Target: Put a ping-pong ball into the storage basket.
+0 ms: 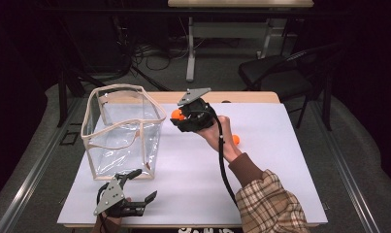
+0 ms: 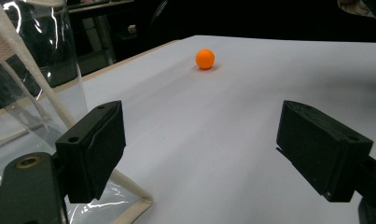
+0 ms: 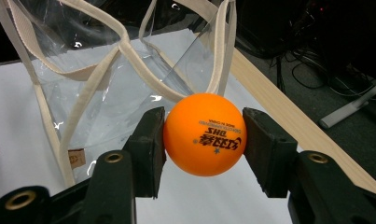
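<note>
**Orange ball lifted, clear bag waiting**

An orange ball (image 3: 204, 134) sits pinched between the jaws of the right gripper (image 1: 179, 118), held above the table at the centre of the high view, just right of the clear bag (image 1: 122, 130), which looks empty. A second ball (image 1: 236, 140) lies on the white table (image 1: 280, 184), right of centre. By the look of it, neither is bagged yet. At lower left, the left gripper (image 1: 144, 187) rests spread wide, holding nothing.
</note>
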`<state>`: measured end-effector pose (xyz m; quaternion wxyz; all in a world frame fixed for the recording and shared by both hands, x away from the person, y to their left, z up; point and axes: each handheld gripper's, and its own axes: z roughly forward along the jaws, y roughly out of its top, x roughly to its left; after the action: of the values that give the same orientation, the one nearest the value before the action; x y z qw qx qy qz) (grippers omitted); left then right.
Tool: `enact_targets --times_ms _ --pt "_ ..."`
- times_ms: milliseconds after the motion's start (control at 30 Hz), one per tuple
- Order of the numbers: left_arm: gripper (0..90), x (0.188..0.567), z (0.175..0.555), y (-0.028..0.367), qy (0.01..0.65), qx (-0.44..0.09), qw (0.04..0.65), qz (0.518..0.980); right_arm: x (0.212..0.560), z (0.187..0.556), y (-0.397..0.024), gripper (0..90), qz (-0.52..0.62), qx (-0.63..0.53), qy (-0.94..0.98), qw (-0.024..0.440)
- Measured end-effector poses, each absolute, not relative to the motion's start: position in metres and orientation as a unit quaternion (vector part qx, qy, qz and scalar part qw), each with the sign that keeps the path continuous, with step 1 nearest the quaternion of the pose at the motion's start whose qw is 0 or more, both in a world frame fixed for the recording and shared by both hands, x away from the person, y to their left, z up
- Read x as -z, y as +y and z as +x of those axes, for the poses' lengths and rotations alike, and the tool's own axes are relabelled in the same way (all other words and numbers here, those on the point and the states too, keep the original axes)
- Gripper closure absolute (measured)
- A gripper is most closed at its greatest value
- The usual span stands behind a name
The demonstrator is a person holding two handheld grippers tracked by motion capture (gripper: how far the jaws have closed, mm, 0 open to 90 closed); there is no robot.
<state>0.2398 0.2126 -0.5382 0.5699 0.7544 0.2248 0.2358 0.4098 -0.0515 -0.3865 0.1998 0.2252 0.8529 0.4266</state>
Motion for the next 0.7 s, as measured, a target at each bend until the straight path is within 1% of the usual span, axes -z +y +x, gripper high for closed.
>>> enact_targets --times_ms 700 --pt "15.5 0.538 0.240 0.213 0.224 -0.237 0.569 0.755 0.370 0.416 -0.027 50.6 0.207 -0.419 0.860 0.205"
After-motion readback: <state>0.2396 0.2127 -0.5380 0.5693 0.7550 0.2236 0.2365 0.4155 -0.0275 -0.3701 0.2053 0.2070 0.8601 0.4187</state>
